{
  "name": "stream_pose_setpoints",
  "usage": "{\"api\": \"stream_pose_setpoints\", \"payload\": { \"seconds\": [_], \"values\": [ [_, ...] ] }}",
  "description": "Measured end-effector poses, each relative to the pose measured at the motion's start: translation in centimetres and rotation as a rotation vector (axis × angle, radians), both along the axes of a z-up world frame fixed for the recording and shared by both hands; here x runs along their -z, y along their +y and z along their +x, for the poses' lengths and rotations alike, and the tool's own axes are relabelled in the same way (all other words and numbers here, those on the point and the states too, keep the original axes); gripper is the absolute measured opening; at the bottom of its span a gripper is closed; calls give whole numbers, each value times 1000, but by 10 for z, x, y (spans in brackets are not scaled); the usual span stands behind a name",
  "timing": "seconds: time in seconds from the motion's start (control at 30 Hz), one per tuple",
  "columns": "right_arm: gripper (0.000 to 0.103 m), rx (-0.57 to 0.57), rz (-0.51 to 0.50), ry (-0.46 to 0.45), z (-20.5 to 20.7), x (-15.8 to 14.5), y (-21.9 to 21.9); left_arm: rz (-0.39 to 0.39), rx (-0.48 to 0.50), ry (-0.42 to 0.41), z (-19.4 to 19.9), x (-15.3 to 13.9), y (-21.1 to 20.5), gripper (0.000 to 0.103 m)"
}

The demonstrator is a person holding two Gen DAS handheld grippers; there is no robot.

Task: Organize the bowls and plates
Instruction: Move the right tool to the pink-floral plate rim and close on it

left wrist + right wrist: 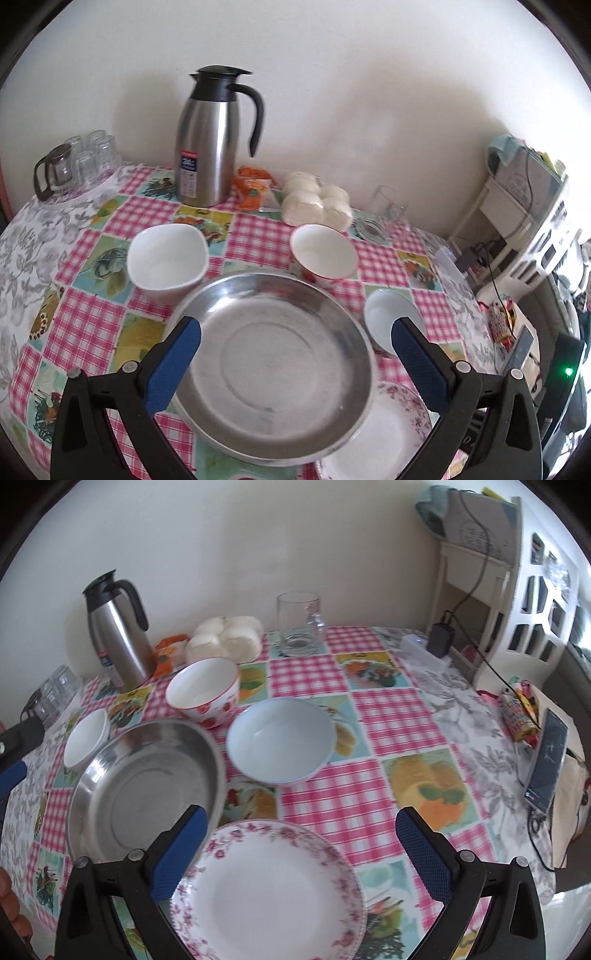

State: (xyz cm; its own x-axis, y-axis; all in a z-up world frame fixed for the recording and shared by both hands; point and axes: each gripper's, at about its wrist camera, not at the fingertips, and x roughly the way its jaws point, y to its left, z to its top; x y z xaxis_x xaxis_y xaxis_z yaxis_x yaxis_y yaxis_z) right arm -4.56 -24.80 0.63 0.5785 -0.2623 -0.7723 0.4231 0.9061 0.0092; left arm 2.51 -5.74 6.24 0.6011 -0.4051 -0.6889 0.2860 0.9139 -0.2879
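Since both claws hang open and empty above the near edge of the desk (388,716), every dish is yet to be gathered. The left claw (295,332) is spread over the steel plate (273,365), and the right claw (301,821) over the floral plate (269,890) just beside it; in the left view the steel rim seems to overlap the floral one, though I cannot tell if they touch.

The steel plate looks light, stiff and slick, so I judge a pinch on its raised rim safest. The floral plate is probably ceramic, heavier and breakable; its thin lip at the near edge is the likely hold, taken level.

Farther toward the wall edge stand the white bowl (166,258), the red-patterned bowl (323,253) and the pale blue bowl (280,736), all upright and apart. Their glazed walls look slippery and chip-prone; one finger inside the rim and one outside should serve.
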Motion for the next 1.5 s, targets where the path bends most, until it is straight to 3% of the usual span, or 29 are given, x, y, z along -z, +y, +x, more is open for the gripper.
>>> {"api": "stream_pose_setpoints", "payload": {
  "seconds": [0.23,0.43,0.53,0.63,0.77,0.9,1.07,1.5],
  "values": [
    [103,74,50,-9,-19,-1,-29,-42,64,38,-22,2,-20,103],
    [103,88,75,7,-30,6,-39,27,117,91,-38,11,-42,103],
    [103,79,95,42,-29,16,-39,75,129,145,-48,22,-49,103],
    [103,77,105,105,-27,28,-38,171,123,231,-54,40,-55,103],
    [103,86,128,197,-25,49,-38,181,130,338,-59,60,-55,103],
    [103,81,162,267,-24,66,-38,215,138,360,-67,66,-59,103],
    [103,96,195,333,-25,83,-40,230,137,433,-71,84,-63,103],
    [103,50,255,372,-24,111,-38,220,40,588,-55,127,-55,103]
  ]
}}
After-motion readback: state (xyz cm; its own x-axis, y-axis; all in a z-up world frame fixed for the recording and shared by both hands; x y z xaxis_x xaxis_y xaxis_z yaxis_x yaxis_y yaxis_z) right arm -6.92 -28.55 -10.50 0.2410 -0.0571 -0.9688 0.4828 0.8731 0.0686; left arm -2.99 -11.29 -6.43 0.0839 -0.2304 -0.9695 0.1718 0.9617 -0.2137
